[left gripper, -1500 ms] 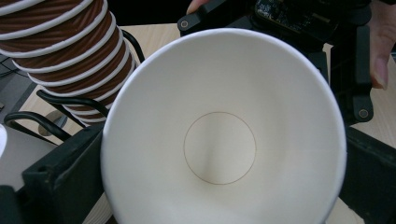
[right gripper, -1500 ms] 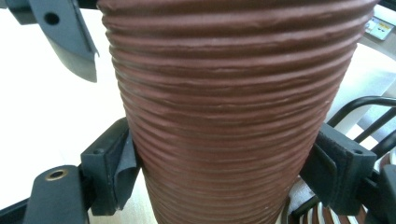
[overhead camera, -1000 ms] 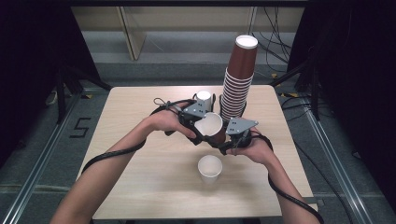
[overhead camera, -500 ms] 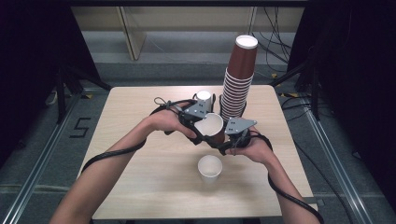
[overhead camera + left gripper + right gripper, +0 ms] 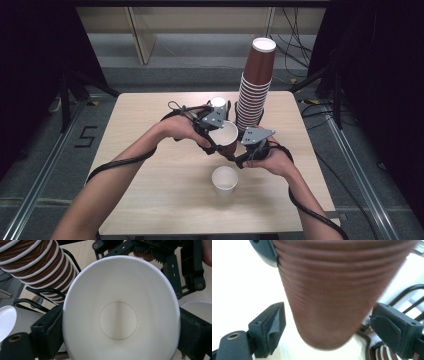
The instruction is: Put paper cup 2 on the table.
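Observation:
A paper cup [image 5: 223,135], brown outside and white inside, is held above the middle of the table. In the left gripper view its open mouth [image 5: 117,290] faces the camera. My left gripper [image 5: 120,333] is shut on it, pads pressing both sides of the rim. My right gripper [image 5: 236,158] is at the cup's base. In the right gripper view the ribbed brown cup wall [image 5: 332,290] stands between the jaws of my right gripper [image 5: 331,330]. These jaws have just been opening, with a gap on each side.
A tall stack of brown cups [image 5: 255,90] stands at the back right of the wooden table [image 5: 150,115]. One white cup [image 5: 225,180] stands upright near the front, and another white cup [image 5: 218,103] behind my left hand. Black cables trail across the tabletop.

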{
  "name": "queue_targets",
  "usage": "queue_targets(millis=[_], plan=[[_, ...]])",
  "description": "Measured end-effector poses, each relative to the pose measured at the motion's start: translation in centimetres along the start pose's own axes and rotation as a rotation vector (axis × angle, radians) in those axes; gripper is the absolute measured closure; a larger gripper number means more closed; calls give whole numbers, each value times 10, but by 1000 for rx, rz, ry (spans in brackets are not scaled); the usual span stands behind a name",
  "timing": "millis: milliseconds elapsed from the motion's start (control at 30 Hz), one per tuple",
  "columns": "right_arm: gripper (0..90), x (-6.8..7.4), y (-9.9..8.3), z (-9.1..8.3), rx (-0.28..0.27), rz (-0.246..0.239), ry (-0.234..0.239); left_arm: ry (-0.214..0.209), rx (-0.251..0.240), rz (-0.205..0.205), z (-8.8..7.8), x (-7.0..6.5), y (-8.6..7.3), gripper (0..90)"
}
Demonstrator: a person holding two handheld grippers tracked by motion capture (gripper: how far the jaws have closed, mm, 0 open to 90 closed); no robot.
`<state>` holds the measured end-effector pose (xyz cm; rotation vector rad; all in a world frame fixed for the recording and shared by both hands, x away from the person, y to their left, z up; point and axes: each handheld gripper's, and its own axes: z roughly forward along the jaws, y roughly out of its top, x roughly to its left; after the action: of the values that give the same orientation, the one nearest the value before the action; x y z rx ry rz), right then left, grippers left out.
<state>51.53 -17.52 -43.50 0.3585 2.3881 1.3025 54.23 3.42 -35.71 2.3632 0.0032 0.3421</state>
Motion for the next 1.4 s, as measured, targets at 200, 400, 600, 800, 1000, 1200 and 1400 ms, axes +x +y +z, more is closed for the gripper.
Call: queue_targets(millis=[200, 400, 600, 800, 1000, 1200, 1400], plan=[[138, -6, -2, -7, -7, -12, -17, 22, 40, -1, -3, 2, -1, 103], [137, -10, -6, -14, -11, 7, -38, 25, 98, 2, -3, 2, -4, 103], [137, -10, -8, -14, -23, 31, -46, 32, 122, 6, -2, 2, -4, 102], [137, -9, -5, -10, -29, 21, -40, 31, 136, 19, -2, 2, -2, 101], [136, -5, 2, 1, -34, 4, -10, 22, 138, 23, -2, 2, 0, 102], [121, -3, 7, 9, -54, -21, 12, 9, 116, 22, -1, -2, 3, 102], [126, 0, 10, 14, -58, -23, 35, 2, 112, 24, 1, -2, 3, 102]])
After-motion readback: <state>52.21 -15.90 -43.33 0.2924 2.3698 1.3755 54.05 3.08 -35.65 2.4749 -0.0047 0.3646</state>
